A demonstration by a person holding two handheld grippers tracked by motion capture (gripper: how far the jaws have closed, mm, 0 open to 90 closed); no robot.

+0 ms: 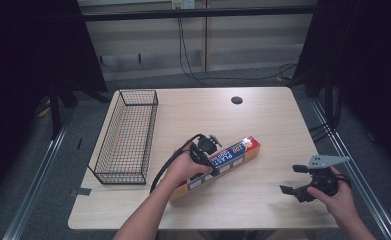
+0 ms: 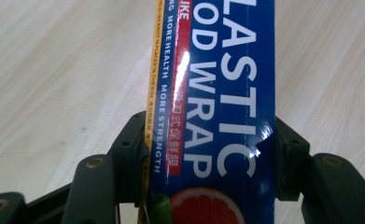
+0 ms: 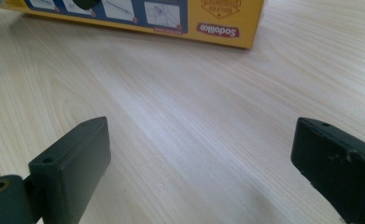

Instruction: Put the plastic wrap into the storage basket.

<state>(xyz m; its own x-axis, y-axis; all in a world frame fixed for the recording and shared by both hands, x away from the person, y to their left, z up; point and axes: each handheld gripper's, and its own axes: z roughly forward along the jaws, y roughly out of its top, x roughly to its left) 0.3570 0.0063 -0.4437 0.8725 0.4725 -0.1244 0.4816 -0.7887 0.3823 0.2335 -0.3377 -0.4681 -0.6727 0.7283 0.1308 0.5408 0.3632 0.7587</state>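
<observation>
A long plastic wrap box, blue on top with a yellow side, lies slantwise in the middle of the table. My left gripper comes down on its middle and is shut on it. In the left gripper view both black jaws press against the two long sides of the plastic wrap box. My right gripper rests low near the table's right front, open, with bare wood between its jaws. In the right gripper view the yellow side of the plastic wrap box lies farther off at the top.
A black wire basket stands along the left side of the table. A dark round hole sits near the far edge. Cables run over the floor behind the table.
</observation>
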